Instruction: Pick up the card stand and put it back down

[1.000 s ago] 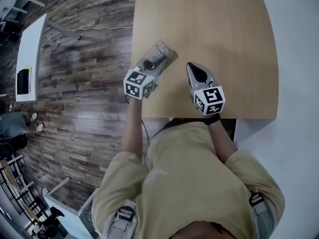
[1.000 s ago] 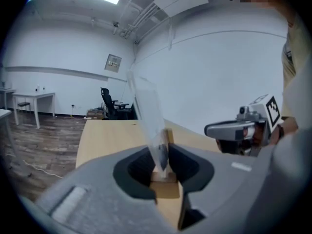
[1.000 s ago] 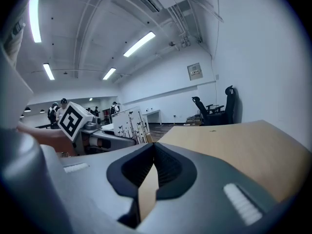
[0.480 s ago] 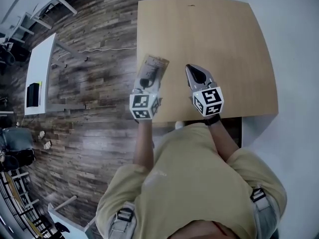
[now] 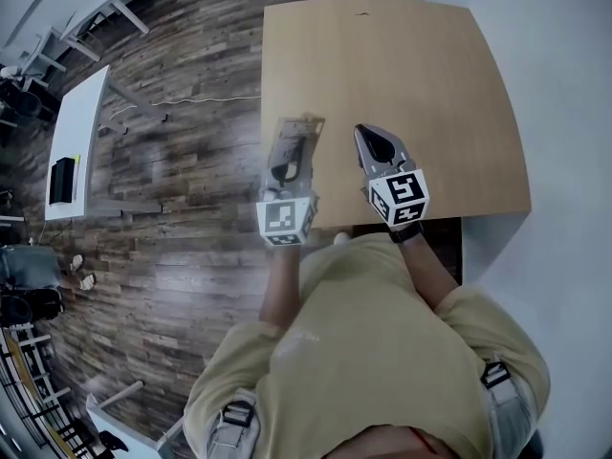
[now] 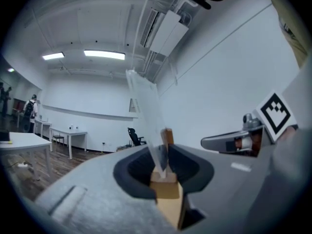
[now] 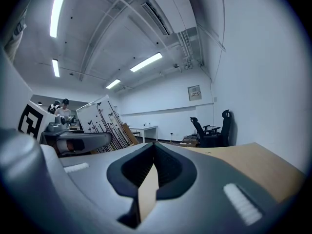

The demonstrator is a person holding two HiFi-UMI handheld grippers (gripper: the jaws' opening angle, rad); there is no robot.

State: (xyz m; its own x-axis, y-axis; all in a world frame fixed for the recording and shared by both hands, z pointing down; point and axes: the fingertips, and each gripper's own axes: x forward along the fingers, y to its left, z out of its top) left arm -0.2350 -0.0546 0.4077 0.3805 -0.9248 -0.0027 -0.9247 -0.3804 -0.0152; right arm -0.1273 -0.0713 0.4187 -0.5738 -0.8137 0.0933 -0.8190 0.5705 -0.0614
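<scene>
Wood-based card stand (image 6: 164,179), pinched in the narrow left claw (image 6: 163,165), has swung straighter above the bench's (image 5: 421,75) near-left edge, so the set-down probably remains. Right claw (image 7: 152,154) is closed and empty.

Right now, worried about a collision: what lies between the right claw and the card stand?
Head view: only bare tabletop between right claw and card stand.
</scene>
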